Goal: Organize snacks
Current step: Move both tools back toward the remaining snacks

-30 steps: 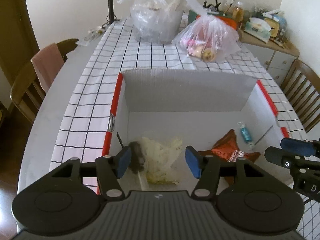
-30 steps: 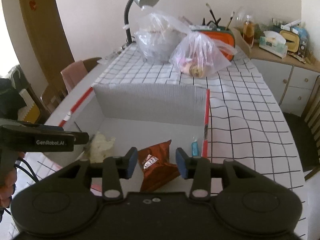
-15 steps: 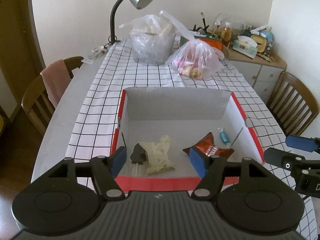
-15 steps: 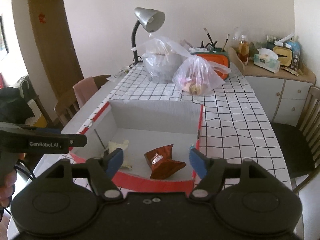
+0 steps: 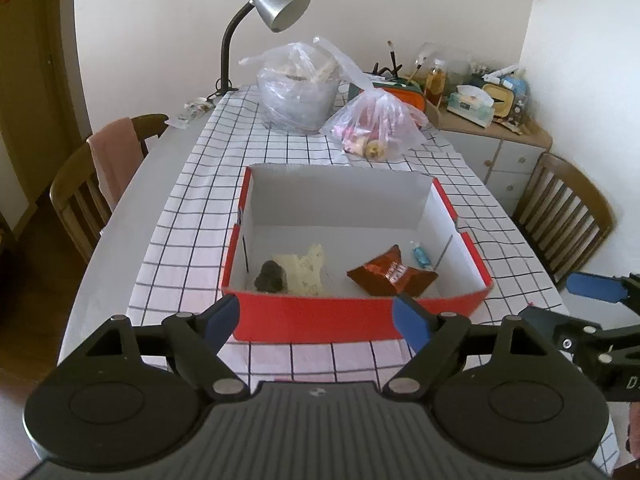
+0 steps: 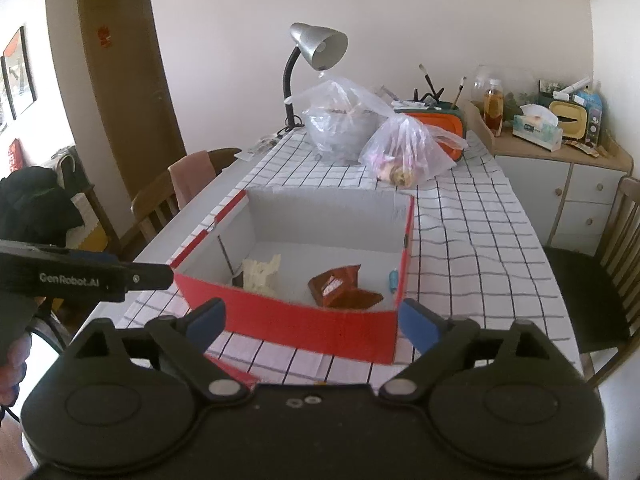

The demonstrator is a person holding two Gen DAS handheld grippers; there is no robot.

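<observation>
Both hand-held grippers, left (image 5: 318, 318) and right (image 6: 314, 318), have withdrawn from the red box (image 5: 320, 320), jaws apart.

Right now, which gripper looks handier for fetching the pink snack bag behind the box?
Probably the right gripper: the snack bag lies toward the red box's far right corner. Both grippers, left too, are open and empty.

soft daylight | washed-out walls | fisheye-bent edges | mild blur

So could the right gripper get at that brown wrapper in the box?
Probably yes. The right gripper is open and empty, just short of the box, whose top is open, and nothing covers the brown wrapper. It would need to clear the near wall first.
</observation>
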